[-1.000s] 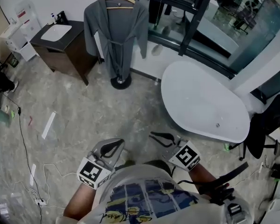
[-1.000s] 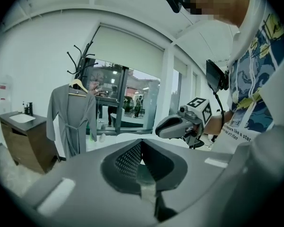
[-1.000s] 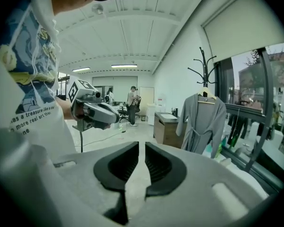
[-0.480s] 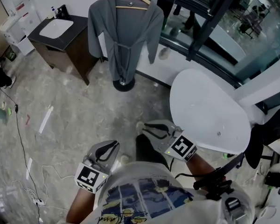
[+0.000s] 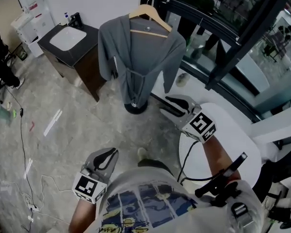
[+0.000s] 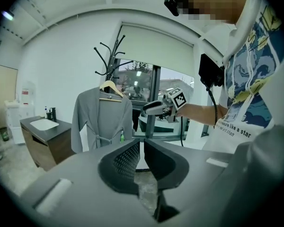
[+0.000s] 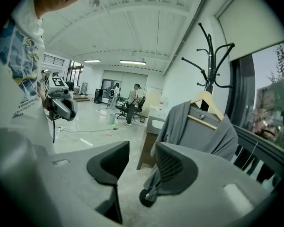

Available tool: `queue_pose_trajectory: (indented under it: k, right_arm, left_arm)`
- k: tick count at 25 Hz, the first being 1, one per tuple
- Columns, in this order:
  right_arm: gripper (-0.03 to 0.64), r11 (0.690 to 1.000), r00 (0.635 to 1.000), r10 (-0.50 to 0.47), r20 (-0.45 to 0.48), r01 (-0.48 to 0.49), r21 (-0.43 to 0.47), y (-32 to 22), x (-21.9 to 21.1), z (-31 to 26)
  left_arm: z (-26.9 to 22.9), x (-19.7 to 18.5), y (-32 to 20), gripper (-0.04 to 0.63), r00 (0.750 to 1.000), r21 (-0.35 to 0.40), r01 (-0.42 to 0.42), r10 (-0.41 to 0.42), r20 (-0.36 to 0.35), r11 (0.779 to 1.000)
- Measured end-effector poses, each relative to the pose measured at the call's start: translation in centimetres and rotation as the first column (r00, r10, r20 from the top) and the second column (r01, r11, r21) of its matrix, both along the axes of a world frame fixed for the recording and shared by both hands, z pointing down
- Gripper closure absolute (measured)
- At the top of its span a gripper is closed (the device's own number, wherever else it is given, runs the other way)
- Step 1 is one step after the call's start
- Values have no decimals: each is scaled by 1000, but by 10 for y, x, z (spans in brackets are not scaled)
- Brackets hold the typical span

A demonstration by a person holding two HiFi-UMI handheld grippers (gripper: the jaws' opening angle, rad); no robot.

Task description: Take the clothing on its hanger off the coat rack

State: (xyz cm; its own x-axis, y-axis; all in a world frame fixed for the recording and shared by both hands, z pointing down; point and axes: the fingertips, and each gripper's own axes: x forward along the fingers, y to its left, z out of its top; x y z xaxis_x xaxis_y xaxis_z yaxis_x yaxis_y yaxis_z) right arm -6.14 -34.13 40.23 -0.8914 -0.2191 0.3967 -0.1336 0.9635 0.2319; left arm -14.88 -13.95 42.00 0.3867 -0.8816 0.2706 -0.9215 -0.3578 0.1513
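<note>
A grey robe (image 5: 136, 57) hangs on a wooden hanger (image 5: 150, 22) from a black coat rack, whose round base (image 5: 136, 107) stands on the floor. My right gripper (image 5: 170, 104) is raised toward the robe's lower right side, still short of it. Its jaws are opening and nothing is between them (image 7: 142, 162). The right gripper view shows the robe (image 7: 199, 136), hanger (image 7: 206, 103) and rack hooks (image 7: 210, 56) ahead. My left gripper (image 5: 104, 158) hangs low by my body, shut and empty (image 6: 142, 157); the robe (image 6: 102, 119) is far in front of it.
A dark vanity cabinet with a white sink (image 5: 70, 38) stands left of the rack. A white bathtub (image 5: 235, 149) lies to the right, under my right arm. A black-framed glass wall (image 5: 223, 47) runs behind. Cables (image 5: 24, 144) trail on the floor at left.
The rack and robe have come closer as I walked up. My right gripper rose from waist height toward the robe and its jaws widened. The left gripper stayed low and shut.
</note>
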Motion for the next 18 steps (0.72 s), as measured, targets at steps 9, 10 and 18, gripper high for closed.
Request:
queue_pose_trajectory:
  k: [9,10,18]
  right_arm:
    - [394,977,996,79,-40,-70,202,-208,-6,-52]
    - [388,976,996,81,-43,-71,207,-226,-9,-57]
    - [339,993,995,37,-89,-27,111,-323,-47,-59]
  left_arm:
    - [-8,-3,-90,565,998,14,66,-66,18,998]
    - [-9,-3,-96,565,997,13,75,-75,20,997]
    - [-4,-8,-123,565,989,-11,142,-142,36,990]
